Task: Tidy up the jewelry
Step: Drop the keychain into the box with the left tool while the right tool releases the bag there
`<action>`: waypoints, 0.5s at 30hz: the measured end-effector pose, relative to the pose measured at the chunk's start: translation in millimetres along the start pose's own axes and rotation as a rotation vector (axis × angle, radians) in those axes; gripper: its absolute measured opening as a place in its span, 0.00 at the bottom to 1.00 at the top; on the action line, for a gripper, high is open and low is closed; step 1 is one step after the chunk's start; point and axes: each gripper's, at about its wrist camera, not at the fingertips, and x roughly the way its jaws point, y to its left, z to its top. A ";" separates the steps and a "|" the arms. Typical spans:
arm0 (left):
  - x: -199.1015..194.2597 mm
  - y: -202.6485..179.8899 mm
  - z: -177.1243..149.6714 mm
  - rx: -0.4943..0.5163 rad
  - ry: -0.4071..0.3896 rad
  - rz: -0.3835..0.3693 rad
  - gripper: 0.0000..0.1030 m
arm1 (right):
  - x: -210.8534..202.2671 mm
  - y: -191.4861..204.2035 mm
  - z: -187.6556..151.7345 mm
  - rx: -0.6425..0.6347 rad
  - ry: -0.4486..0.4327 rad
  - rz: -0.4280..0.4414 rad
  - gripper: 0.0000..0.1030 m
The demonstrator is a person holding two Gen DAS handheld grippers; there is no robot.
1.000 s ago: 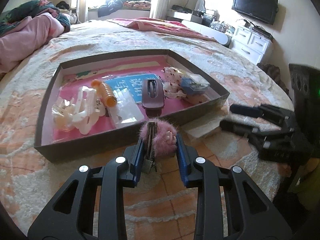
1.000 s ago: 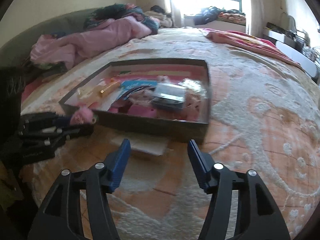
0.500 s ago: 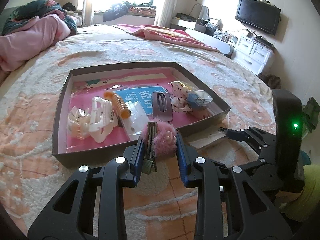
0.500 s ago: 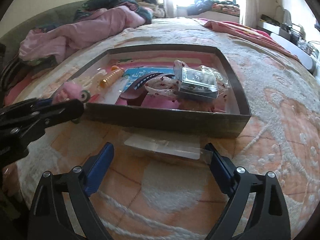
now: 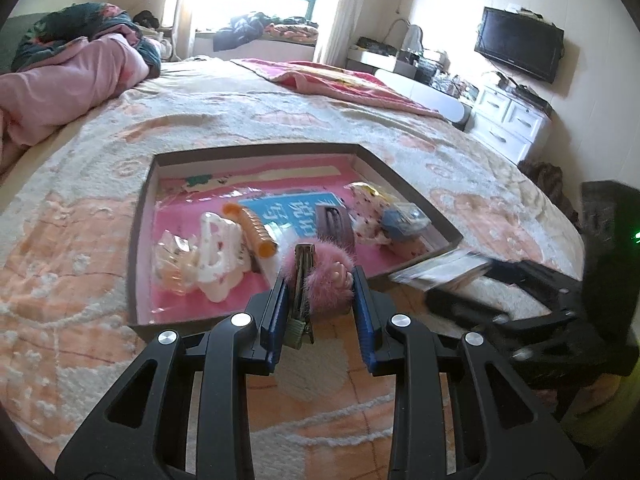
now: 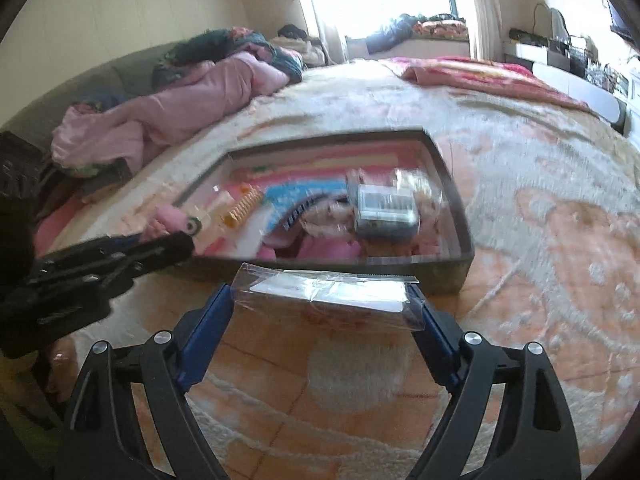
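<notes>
My left gripper (image 5: 318, 280) is shut on a pink fluffy hair clip (image 5: 326, 276), held just above the near rim of the dark shallow tray (image 5: 138, 240) on the bed. In the tray lie a white claw clip (image 5: 220, 252), an orange spiral tie (image 5: 252, 228), a brown clip (image 5: 334, 224) and a small blue box (image 5: 404, 220). My right gripper (image 6: 320, 300) stands wide, its jaws closing on a clear plastic packet (image 6: 328, 292) that spans from pad to pad in front of the tray wall. The left gripper (image 6: 176, 240) with its clip (image 6: 172, 218) shows at the left of the right wrist view.
A pink quilt (image 5: 60, 92) is heaped at the far left of the bed and a red blanket (image 5: 344, 84) lies at the back. A white dresser (image 5: 512, 120) and a wall television (image 5: 520, 48) stand to the right. Patterned bedspread (image 6: 540, 220) spreads right of the tray.
My right gripper spread wide, moved up to the clear packet in front of the tray and now has it between its pads, off the bedspread. The left gripper rose a little with the clip.
</notes>
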 end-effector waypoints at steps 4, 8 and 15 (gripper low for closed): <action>0.1 9.0 4.0 -0.019 -0.013 0.020 0.22 | -1.6 -1.5 16.2 -0.022 -0.028 -0.002 0.81; 1.1 19.3 7.3 -0.036 -0.022 0.037 0.22 | 5.5 -5.4 29.5 -0.035 -0.034 -0.007 0.81; 11.2 38.1 11.5 -0.065 -0.017 0.087 0.22 | 25.3 -6.1 45.2 -0.073 -0.038 -0.026 0.81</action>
